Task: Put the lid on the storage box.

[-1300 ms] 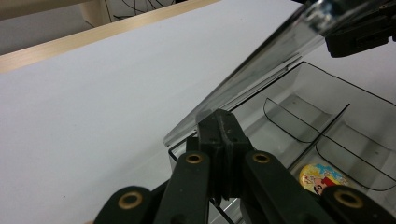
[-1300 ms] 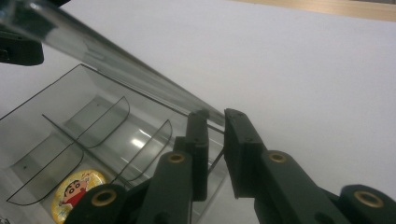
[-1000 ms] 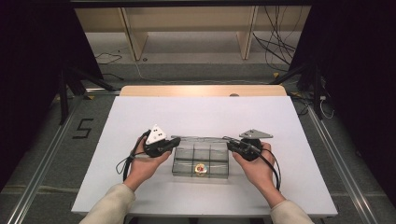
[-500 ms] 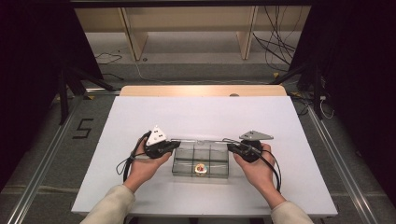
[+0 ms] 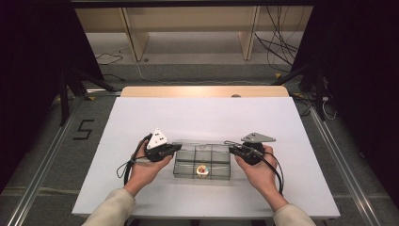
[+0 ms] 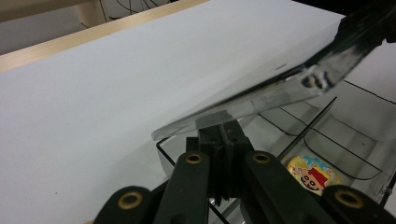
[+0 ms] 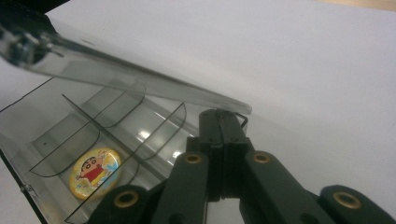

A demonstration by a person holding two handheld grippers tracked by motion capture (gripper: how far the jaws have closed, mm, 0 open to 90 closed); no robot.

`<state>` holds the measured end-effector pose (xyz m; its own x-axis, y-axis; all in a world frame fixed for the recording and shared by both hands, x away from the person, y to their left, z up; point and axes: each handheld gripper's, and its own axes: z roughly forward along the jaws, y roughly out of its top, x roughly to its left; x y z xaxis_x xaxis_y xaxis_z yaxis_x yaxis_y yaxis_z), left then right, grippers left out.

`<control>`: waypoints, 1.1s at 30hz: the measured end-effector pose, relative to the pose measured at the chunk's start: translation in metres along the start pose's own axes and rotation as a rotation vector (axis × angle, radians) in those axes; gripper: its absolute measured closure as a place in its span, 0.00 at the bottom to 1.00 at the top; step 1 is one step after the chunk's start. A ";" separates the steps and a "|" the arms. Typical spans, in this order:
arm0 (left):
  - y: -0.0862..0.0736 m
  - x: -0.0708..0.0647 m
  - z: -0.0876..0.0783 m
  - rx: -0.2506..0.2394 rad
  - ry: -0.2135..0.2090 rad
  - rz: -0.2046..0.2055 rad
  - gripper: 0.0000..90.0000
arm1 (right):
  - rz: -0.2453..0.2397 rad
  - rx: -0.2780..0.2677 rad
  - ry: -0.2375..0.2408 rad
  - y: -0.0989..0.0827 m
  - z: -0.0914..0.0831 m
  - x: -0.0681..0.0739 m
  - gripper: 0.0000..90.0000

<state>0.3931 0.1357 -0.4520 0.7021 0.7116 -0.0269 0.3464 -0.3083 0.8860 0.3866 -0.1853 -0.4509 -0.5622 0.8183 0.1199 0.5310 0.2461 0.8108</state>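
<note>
While lid lifts (edges blurred), badge shows.

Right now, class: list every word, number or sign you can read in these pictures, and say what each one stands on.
"5": black figure marked on the grey floor, left of the table.
The round badge in the clear compartment box bears a cartoon figure but no words that can be read.
No readable text on either gripper.

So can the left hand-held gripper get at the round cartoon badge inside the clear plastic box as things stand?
Probably not yet. The left hand-held gripper is shut, jaws together under the raised edge of the clear hinged lid, which slants over the clear plastic compartment box and the round cartoon badge. It would have to leave the lid first.
</note>
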 end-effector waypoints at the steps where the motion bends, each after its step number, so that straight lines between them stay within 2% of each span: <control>1: 0.000 0.000 0.000 -0.002 0.000 0.000 0.99 | -0.001 -0.002 0.001 0.000 0.000 0.000 1.00; 33: -0.010 -0.007 -0.007 0.002 -0.012 0.007 0.99 | -0.013 -0.005 0.020 -0.006 -0.006 0.003 1.00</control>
<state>0.3809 0.1383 -0.4572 0.7118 0.7019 -0.0263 0.3427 -0.3143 0.8853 0.3773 -0.1876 -0.4521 -0.5818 0.8043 0.1208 0.5205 0.2541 0.8152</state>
